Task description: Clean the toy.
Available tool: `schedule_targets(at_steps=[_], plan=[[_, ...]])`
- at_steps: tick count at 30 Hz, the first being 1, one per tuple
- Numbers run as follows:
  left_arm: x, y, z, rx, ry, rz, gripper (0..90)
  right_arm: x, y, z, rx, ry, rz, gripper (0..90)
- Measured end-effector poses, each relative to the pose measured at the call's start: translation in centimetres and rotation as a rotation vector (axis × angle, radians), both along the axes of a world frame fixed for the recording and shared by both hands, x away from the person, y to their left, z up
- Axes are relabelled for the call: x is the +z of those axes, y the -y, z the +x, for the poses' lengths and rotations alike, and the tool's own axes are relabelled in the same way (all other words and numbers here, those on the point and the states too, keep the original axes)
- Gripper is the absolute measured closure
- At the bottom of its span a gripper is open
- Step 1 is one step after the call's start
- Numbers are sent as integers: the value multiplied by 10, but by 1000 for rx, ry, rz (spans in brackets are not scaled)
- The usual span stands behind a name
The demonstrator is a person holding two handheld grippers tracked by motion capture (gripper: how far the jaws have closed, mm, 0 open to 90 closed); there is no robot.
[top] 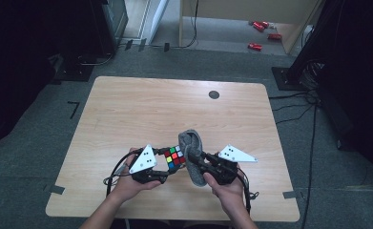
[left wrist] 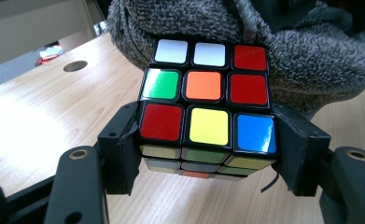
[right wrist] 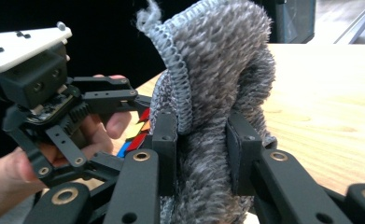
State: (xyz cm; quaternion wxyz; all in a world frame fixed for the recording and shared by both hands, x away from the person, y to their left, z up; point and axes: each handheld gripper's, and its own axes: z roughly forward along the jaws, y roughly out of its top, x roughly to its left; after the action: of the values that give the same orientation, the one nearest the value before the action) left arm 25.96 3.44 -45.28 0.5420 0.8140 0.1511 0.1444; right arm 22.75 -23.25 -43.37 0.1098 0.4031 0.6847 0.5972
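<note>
High view: left gripper (top: 167, 168) gripping puzzle cube (top: 174, 158) above near edge of counter (top: 127, 114); right gripper (top: 199, 164) pinching grey cloth (top: 192, 148), cloth pressing against cube's right side.

Left gripper view: jaws clamping cube (left wrist: 207, 112) by its two lower sides (mixed colours on top face), cloth (left wrist: 311, 60) lying against its far edge.

Right gripper view: jaws squeezing bunched cloth (right wrist: 213, 93) tight, cube (right wrist: 136, 135) peeking between cloth and left gripper (right wrist: 138, 109).

Right gripper (right wrist: 201, 154) is pinching the grey cloth (right wrist: 217, 79), its jaws pressing both sides. Left of the cloth, the left gripper (right wrist: 138, 112) is holding a cube (right wrist: 136, 135); table (right wrist: 329, 102) lying right of it.
</note>
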Motion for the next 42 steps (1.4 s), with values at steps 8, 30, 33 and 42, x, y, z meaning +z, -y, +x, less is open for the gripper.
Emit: schedule_targets(at_steps=[8,30,33,42], plan=[[3,-10,6,3,-43,-66,345,-13,2,6,-21,-47,-20,704],[3,-3,0,-18,-36,-53,346,0,-1,-2,-25,13,-17,697],[6,-8,2,-24,-58,-106,345,-9,1,2,-36,-22,-21,696],[0,0,1,-12,-41,-29,345,5,-5,-5,-25,27,-25,696]])
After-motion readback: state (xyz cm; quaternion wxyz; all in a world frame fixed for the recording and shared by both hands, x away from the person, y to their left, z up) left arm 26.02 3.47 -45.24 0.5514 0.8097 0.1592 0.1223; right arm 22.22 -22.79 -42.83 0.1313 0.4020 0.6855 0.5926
